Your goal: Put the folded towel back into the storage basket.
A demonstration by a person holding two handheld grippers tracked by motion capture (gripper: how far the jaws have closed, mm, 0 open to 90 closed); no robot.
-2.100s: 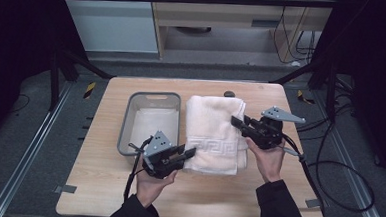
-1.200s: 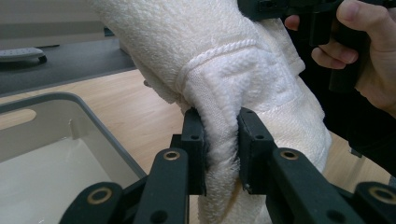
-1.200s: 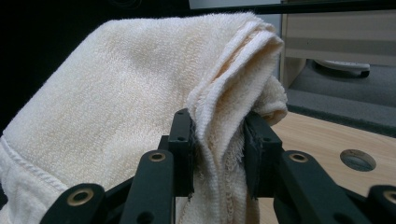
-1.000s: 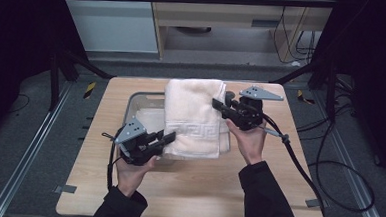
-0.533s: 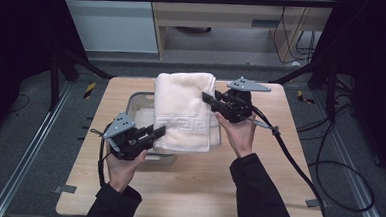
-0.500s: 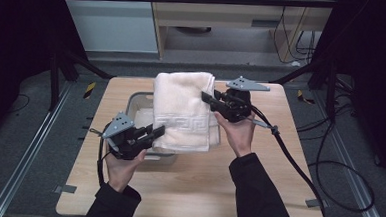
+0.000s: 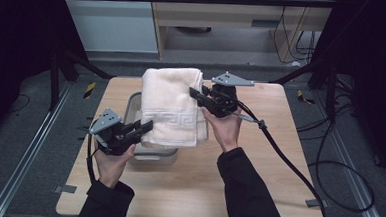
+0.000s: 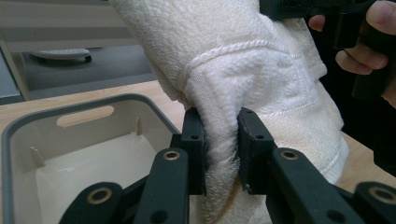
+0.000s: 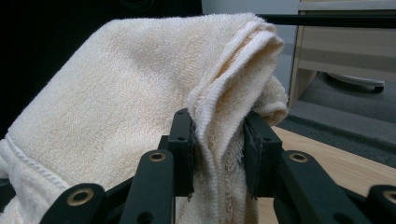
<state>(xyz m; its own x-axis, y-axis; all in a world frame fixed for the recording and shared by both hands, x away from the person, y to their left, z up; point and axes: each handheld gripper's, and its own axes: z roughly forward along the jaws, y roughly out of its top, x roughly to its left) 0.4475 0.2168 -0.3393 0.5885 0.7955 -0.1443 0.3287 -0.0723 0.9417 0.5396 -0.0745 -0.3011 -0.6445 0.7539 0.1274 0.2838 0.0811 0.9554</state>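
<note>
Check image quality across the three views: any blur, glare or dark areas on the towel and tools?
High view: soft overall, surroundings nearly black, towel and table evenly lit, no glare. Left gripper view: towel weave sharp at the left tool, background shelf blurred, bin slightly washed out. Right gripper view: towel crisp at the right tool, upper left black, background soft.

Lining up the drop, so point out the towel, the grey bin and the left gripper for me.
towel (image 7: 173,105): high view, on its flat top face above the patterned band.
grey bin (image 8: 25,135): left gripper view, on its near-left rim.
left gripper (image 8: 222,140): left gripper view, midway between its fingertips, shut on the towel fold.
</note>
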